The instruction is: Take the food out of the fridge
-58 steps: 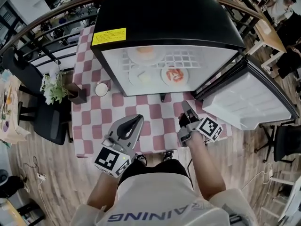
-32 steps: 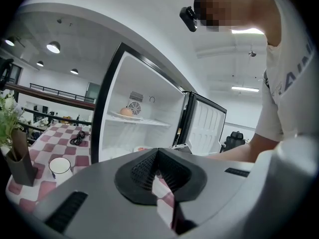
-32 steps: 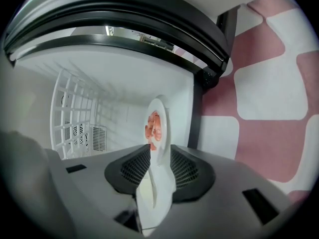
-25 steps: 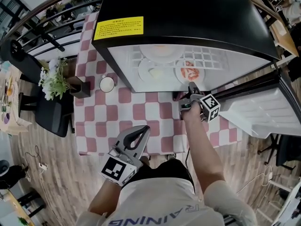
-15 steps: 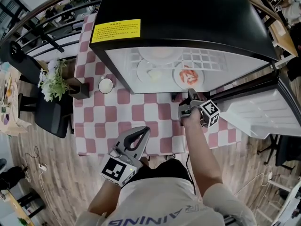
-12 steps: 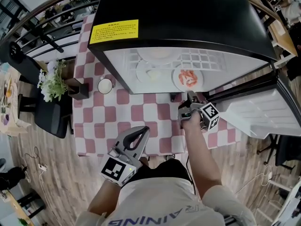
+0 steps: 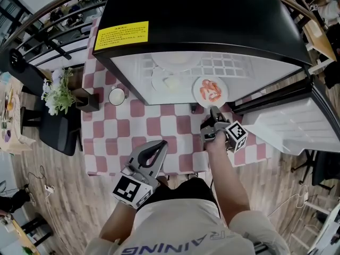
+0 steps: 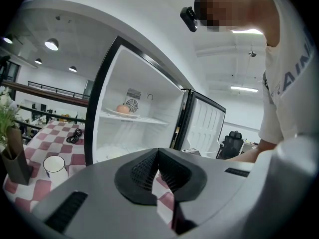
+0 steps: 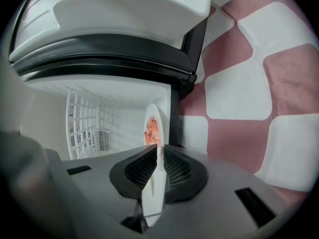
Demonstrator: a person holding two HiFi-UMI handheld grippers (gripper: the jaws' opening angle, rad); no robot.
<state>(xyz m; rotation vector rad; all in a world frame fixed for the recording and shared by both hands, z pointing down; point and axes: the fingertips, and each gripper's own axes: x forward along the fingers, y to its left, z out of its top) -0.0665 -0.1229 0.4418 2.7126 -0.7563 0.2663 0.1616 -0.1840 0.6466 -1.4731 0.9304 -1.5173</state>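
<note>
In the head view, the fridge [image 7: 202,15] stands on the checked table [image 7: 159,126] with its door [image 7: 287,118] swung open to the right. The right claw [image 7: 213,110] has just been closing and now grips the near rim of the plate of red food [image 7: 211,91]. This plate sits at the front right of the fridge's lower level. A second plate [image 7: 169,83] with pale food lies just to its left, inside the fridge. A third plate [image 7: 178,61] rests farther in on the wire shelf [image 7: 228,67]. The left claw [image 7: 158,145] hangs over the near edge of the table, well apart from the fridge. A cup [image 7: 116,95] stands on the table left of the fridge, near a vase of flowers [image 7: 58,92].

In the left gripper view, the left claw's jaws meet with nothing between them. It points toward the open fridge, where the third plate carries a round orange item.

In the right gripper view, the right claw's jaws are pinched on the white rim of the plate of red food, seen edge-on. The red food shows just beyond the tips.
</note>
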